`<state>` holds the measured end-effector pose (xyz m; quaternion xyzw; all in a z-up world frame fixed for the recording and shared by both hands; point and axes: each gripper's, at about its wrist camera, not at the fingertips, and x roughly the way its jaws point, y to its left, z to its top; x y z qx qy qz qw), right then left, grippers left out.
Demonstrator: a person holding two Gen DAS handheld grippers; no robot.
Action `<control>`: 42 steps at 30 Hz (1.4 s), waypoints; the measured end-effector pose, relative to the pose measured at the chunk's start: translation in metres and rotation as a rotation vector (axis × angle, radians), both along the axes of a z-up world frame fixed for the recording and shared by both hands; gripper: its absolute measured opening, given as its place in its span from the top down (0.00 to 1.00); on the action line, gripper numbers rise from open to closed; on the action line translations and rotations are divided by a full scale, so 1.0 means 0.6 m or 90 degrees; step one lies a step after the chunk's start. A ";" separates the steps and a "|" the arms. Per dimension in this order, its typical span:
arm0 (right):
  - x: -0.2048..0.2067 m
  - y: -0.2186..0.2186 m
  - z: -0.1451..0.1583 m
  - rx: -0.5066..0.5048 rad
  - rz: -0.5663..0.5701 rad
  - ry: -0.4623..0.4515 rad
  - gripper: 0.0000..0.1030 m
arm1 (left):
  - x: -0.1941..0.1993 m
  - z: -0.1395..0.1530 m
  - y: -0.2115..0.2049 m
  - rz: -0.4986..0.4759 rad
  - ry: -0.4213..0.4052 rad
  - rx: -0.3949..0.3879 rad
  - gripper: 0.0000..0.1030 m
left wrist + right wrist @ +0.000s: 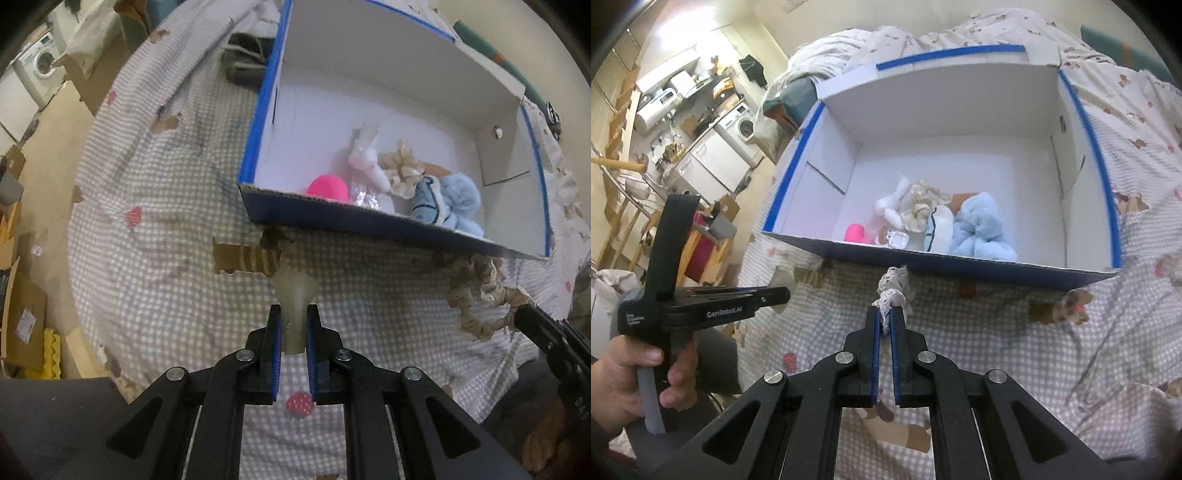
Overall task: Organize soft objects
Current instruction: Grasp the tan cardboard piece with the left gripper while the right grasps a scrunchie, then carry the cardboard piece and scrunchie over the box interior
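A white cardboard box with blue edges (258, 110) (798, 155) stands on the checked bedsheet. In it lie a pink round item (327, 188) (855, 233), a white plush (364, 155) (892, 206), a beige scrunchie (402, 168) (921, 205) and a light blue plush (456, 201) (980, 229). My left gripper (294, 317) is shut on a translucent beige soft piece (295, 295), held just short of the box's near wall. My right gripper (885, 317) (524, 308) is shut on a beige lace scrunchie (894, 288) (480, 291), also just short of the near wall.
The checked sheet with strawberry and bear prints (166, 258) (1015, 350) covers the bed. A dark slipper (245, 62) lies beyond the box's left side. The floor at left holds cardboard boxes (22, 317); a washing machine (740, 127) stands far back.
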<state>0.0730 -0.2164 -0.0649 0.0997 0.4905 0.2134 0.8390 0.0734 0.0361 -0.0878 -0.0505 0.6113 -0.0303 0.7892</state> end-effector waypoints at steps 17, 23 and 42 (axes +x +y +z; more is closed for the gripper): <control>0.005 -0.045 0.115 0.015 -0.011 -0.083 0.93 | 0.016 0.171 -0.046 0.028 -0.178 0.009 0.90; 0.038 -0.048 0.160 0.001 -0.021 -0.139 0.93 | 0.056 0.174 -0.056 0.028 -0.181 0.013 0.90; 0.170 -0.051 0.052 -0.011 -0.080 -0.103 0.93 | 0.163 0.157 -0.127 -0.021 -0.191 0.037 0.89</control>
